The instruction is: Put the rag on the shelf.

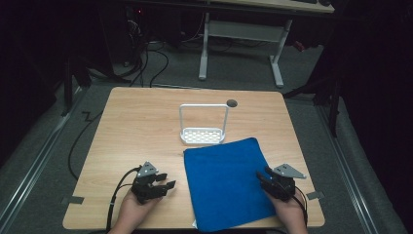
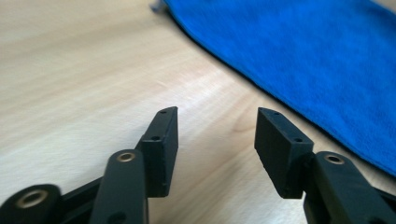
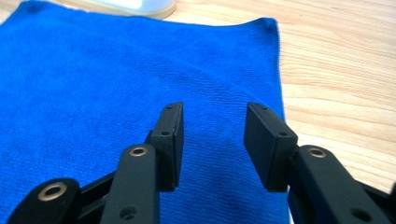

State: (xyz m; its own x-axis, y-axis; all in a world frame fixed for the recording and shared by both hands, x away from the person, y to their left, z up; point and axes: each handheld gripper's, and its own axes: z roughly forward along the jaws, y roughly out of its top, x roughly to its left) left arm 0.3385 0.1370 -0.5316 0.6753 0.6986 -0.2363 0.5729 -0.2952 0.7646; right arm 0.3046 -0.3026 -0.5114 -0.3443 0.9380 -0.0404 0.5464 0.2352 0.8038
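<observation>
A blue cloth (image 1: 226, 183) lies flat on the wooden table (image 1: 141, 122), reaching to the near edge. Behind it stands a white rack (image 1: 203, 127) with a tall wire handle. My left gripper (image 1: 165, 181) rests on bare wood just left of the cloth, open, with nothing between its jaws. In the left gripper view that gripper (image 2: 217, 128) points at wood, with the cloth (image 2: 303, 56) to its right. My right gripper (image 1: 262, 176) hovers open over the cloth's right edge. In the right gripper view it (image 3: 215, 123) sits above the cloth (image 3: 116, 79), and the rack's base (image 3: 135, 7) shows at the top.
A dark round hole (image 1: 232, 103) sits in the table near the far edge. Tape marks (image 1: 73, 200) lie at the table's near corners. Beyond the table are a white desk frame (image 1: 241, 39) and cables (image 1: 151, 63) on the floor.
</observation>
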